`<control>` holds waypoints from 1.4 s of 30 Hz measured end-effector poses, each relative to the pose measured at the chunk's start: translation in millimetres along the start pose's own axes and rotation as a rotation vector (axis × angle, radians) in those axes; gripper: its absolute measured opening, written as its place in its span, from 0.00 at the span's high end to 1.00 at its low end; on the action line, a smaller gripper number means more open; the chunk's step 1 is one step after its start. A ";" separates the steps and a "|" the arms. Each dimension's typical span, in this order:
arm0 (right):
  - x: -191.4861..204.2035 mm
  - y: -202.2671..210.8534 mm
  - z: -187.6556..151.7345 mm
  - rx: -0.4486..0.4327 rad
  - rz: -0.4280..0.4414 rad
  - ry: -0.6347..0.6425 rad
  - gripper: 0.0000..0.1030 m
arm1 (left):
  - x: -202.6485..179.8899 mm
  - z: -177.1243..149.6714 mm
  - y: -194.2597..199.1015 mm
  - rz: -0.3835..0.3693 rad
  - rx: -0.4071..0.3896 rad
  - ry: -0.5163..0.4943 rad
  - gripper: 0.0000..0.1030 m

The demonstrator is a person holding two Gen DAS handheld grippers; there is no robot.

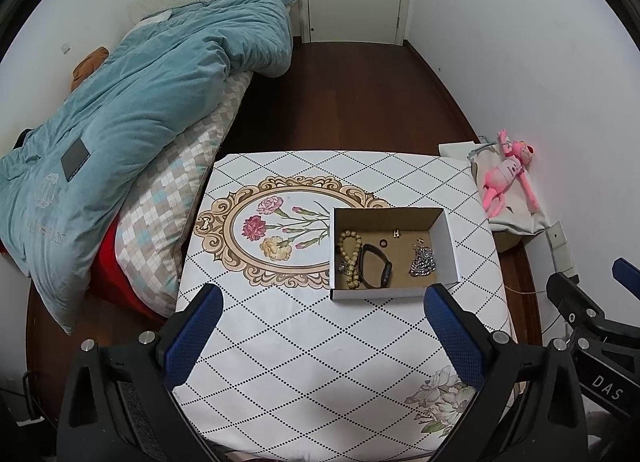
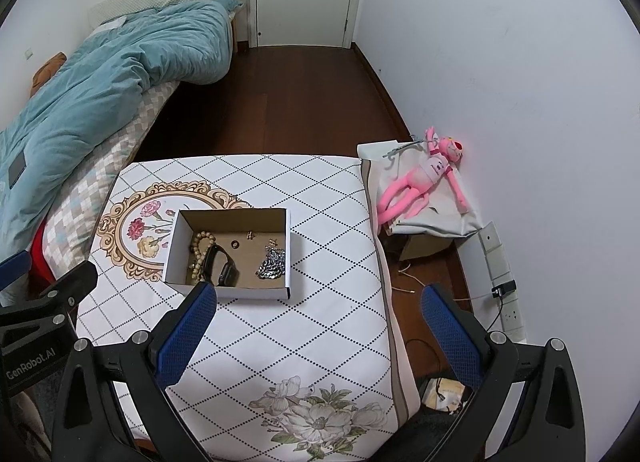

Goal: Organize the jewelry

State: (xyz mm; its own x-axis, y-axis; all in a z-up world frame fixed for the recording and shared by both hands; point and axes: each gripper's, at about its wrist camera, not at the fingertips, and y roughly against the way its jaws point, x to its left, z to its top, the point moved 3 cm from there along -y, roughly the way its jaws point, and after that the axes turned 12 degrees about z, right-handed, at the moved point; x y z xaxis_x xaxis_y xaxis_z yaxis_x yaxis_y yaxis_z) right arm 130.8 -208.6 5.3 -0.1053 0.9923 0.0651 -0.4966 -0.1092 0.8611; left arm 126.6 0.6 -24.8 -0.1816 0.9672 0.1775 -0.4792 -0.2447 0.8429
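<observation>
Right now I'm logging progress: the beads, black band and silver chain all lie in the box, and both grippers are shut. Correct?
Not quite: both the left gripper and right gripper are open, each wrist view showing empty, spread jaws. The beads, black band and silver chain do lie in the box.

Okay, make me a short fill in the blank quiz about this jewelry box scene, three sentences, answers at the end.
1. The beaded bracelet lies inside the ____ on the table.
2. Both the left hand-held gripper and the right hand-held gripper are ____ and hold nothing.
3. The silver chain lies to the ____ of the black watch.

Answers: box; open; right
</observation>
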 end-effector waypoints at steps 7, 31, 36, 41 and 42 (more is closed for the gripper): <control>1.8 -0.7 -1.7 0.001 0.003 0.002 0.00 | -0.6 -0.9 0.9 -0.003 -0.004 -0.004 0.01; 5.4 -0.8 -2.6 0.012 0.007 0.008 0.00 | -2.0 -1.2 2.5 -0.003 -0.005 -0.008 0.00; 5.2 -1.2 -3.7 0.014 0.003 0.010 0.00 | -1.7 -1.3 2.2 -0.003 -0.005 -0.008 0.00; 5.9 -0.8 -4.2 0.013 0.002 0.010 0.00 | -1.4 -1.6 2.2 -0.003 -0.006 -0.008 0.00; 5.5 -1.4 -3.1 0.013 0.000 0.011 0.00 | -1.5 -1.6 2.2 -0.004 -0.005 -0.009 0.00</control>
State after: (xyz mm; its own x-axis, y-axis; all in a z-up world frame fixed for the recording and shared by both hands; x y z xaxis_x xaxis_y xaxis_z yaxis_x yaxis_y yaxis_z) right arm 128.2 -203.1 2.9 -0.1146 0.9916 0.0602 -0.4850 -0.1087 0.8677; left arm 124.4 -1.4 -24.0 -0.1722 0.9688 0.1785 -0.4846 -0.2410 0.8409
